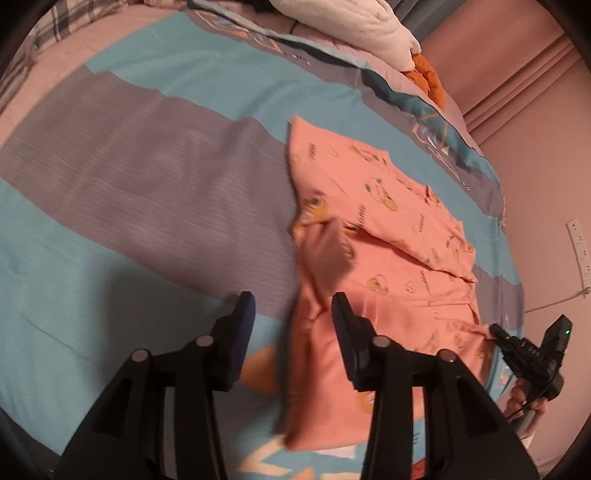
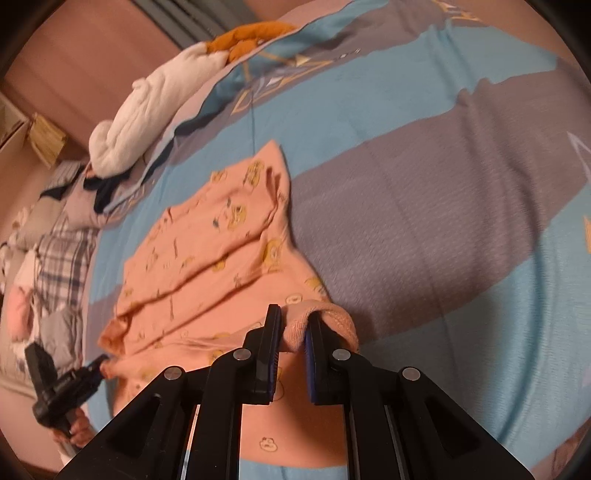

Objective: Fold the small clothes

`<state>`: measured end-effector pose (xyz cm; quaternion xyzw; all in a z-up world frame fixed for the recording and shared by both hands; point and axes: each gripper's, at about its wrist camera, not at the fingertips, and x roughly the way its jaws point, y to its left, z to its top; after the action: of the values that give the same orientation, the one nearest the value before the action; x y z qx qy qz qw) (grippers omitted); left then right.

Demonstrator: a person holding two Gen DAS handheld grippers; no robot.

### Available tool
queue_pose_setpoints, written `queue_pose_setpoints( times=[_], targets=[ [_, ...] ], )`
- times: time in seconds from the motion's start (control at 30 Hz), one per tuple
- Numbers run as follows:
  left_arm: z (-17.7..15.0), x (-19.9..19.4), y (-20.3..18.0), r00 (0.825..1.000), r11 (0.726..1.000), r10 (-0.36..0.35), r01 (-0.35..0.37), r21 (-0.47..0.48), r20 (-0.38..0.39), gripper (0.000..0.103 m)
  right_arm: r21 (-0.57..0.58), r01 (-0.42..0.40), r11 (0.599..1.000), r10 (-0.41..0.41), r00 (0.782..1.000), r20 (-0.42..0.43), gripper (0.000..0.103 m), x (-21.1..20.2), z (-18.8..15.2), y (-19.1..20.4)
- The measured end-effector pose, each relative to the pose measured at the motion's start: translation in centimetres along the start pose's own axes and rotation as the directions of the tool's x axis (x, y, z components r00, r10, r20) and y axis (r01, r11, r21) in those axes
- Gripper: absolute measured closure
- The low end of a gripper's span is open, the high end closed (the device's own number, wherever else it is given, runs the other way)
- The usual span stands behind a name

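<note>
A small pink garment [image 1: 373,236] with yellow cartoon prints lies partly folded on the bed. In the left wrist view my left gripper [image 1: 293,306] is open just above the garment's near left edge, holding nothing. In the right wrist view my right gripper [image 2: 293,325] is shut on a ribbed cuff of the pink garment [image 2: 221,254] and lifts it a little. The right gripper also shows in the left wrist view [image 1: 496,332], pinching a corner of the garment at the right. The other gripper [image 2: 98,363] shows in the right wrist view at the garment's lower left corner.
The bed cover [image 1: 140,155] has blue and grey bands. A white plush [image 1: 347,26] and an orange item [image 1: 424,77] lie at the bed's far edge. A plaid cloth pile [image 2: 59,254] sits at the left in the right wrist view. A pink wall with a socket [image 1: 578,243] is to the right.
</note>
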<state>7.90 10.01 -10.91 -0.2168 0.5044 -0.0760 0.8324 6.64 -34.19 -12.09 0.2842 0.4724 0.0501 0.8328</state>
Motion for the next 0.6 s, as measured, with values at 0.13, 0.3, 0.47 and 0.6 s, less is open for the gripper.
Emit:
queue_pose_setpoints(
  times=[0.13, 0.3, 0.47, 0.6],
  targets=[
    [-0.4, -0.2, 0.6, 0.999, 0.999, 0.017, -0.015, 0.042, -0.033, 0.06, -0.006, 0.12, 0.993, -0.119, 0.991, 0.057, 0.056, -0.8, -0.1, 0.3],
    [-0.5, 0.8, -0.7, 0.998, 0.994, -0.001, 0.007, 0.112, -0.056, 0.061, 0.021, 0.146, 0.989, -0.147, 0.986, 0.08, 0.055, -2.0, -0.2, -0.5],
    [-0.2, 2.2, -3.0, 0.997, 0.982, -0.033, 0.046, 0.184, -0.072, 0.061, 0.026, 0.162, 0.986, -0.163, 0.985, 0.059, 0.055, -2.6, -0.8, -1.3],
    [-0.2, 3.7, -3.6, 0.995, 0.98, -0.003, 0.022, 0.197, -0.097, 0.059, -0.027, 0.18, 0.983, -0.179, 0.983, 0.025, 0.055, -1.6, -1.4, -0.6]
  ],
)
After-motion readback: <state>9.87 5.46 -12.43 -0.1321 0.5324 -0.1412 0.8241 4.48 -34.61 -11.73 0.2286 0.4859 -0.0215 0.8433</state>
